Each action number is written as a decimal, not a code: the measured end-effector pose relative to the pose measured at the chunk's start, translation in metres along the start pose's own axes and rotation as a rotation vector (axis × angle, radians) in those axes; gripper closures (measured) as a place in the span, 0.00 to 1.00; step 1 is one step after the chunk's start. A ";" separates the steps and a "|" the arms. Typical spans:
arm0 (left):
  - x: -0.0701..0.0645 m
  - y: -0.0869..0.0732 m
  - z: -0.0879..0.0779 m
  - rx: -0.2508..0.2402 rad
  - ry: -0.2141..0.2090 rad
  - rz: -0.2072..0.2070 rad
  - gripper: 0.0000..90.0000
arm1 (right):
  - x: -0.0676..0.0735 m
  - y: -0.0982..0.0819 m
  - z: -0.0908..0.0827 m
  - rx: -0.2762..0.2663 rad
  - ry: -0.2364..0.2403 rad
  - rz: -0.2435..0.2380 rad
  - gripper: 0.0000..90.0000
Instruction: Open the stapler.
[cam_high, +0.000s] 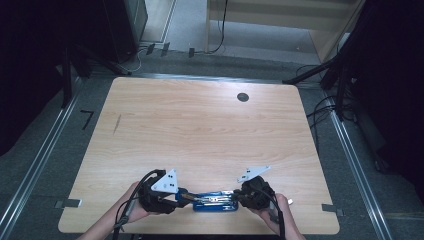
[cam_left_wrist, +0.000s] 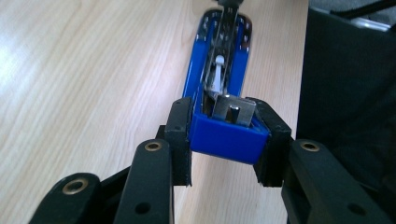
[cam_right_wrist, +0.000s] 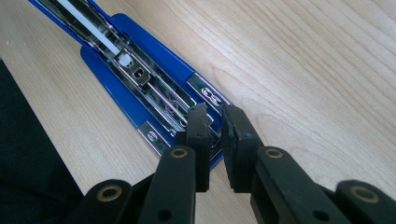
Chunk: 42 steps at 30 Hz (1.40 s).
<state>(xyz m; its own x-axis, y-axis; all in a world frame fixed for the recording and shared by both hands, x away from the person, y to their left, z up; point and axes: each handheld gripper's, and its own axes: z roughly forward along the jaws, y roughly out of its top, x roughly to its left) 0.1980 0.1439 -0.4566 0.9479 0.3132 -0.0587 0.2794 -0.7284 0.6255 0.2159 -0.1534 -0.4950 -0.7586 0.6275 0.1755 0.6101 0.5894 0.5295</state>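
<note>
A blue stapler (cam_high: 216, 202) lies opened flat near the table's front edge, with its metal staple rail (cam_right_wrist: 140, 77) facing up. My left gripper (cam_high: 187, 197) comes in from the left. In the left gripper view it (cam_left_wrist: 229, 140) is shut on the blue end block of the stapler (cam_left_wrist: 192, 79), one pad on each side. My right gripper (cam_high: 237, 197) comes in from the right. In the right gripper view its jaws (cam_right_wrist: 215, 123) stand almost together, pinching the narrow metal rail at the other end of the stapler (cam_right_wrist: 149, 42).
The wooden table (cam_high: 200, 125) has a small round dark hole (cam_high: 243, 97) at the back right. The stapler lies close to the front edge, and dark clothing (cam_left_wrist: 345, 93) sits just beyond that edge. A person's hands (cam_high: 125, 210) hold both grippers.
</note>
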 end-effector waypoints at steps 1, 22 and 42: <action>0.001 -0.001 0.000 0.005 -0.002 0.000 0.73 | 0.000 0.000 0.000 0.004 -0.001 0.000 0.93; 0.005 0.000 -0.001 0.014 -0.019 0.013 0.73 | 0.006 0.009 -0.005 -0.004 -0.033 -0.037 0.92; 0.006 0.000 -0.001 0.016 -0.023 0.021 0.73 | 0.061 0.045 0.012 -0.104 0.043 -0.185 1.00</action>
<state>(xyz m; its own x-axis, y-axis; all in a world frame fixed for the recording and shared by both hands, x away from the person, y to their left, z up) 0.2030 0.1466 -0.4559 0.9567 0.2840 -0.0640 0.2620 -0.7441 0.6146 0.1998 -0.0828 -0.4707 -0.8660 0.4898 0.1012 0.4340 0.6354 0.6387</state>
